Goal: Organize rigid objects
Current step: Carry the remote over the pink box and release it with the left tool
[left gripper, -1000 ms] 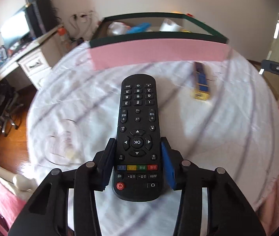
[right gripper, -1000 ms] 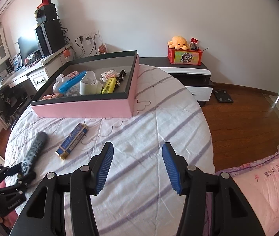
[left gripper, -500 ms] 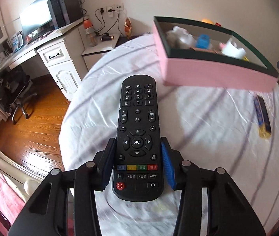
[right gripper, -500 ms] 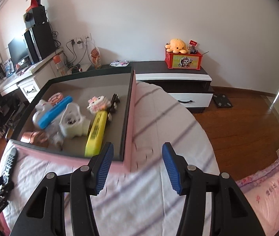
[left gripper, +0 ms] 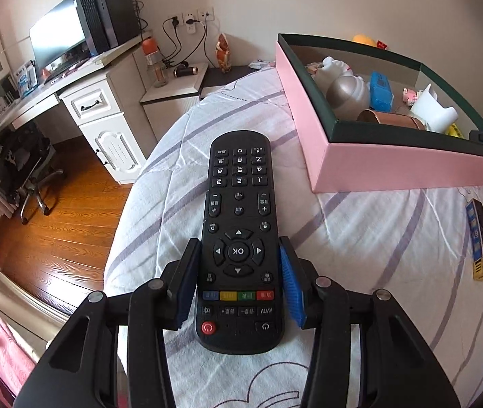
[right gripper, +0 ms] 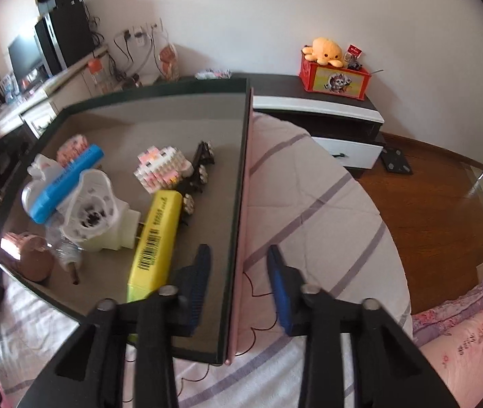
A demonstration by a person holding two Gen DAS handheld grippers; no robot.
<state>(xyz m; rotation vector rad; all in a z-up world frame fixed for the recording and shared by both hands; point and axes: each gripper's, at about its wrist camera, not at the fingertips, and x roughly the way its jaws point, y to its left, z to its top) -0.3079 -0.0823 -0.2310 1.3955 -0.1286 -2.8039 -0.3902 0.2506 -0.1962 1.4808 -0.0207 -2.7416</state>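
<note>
Blue pads of the left tool pinch a black remote control by its lower half, its number keys pointing away over the striped white bedspread. Past the remote's far end and to its right sits a shallow pink box with a dark green rim, resting on the bed. Seen from this side it holds a rounded grey-brown piece, a copper-coloured can lying against the near wall, a blue case and a white plastic piece. On the bedspread beside the box, well apart from the remote, lies a slim blue and yellow packet. The right tool straddles the box's right-hand wall, one finger inside the box and one outside over the bedspread; its jaws are closing, and I see a gap between each pad and the wall. Just ahead of the inner finger lies a long yellow marker with a barcode, touching a white plug-like adapter. A blue case rests across a white piece behind it, a small block-built pink and white figure sits near the middle, and some dark bits lie beside that. The copper can is in the near left corner.
</note>
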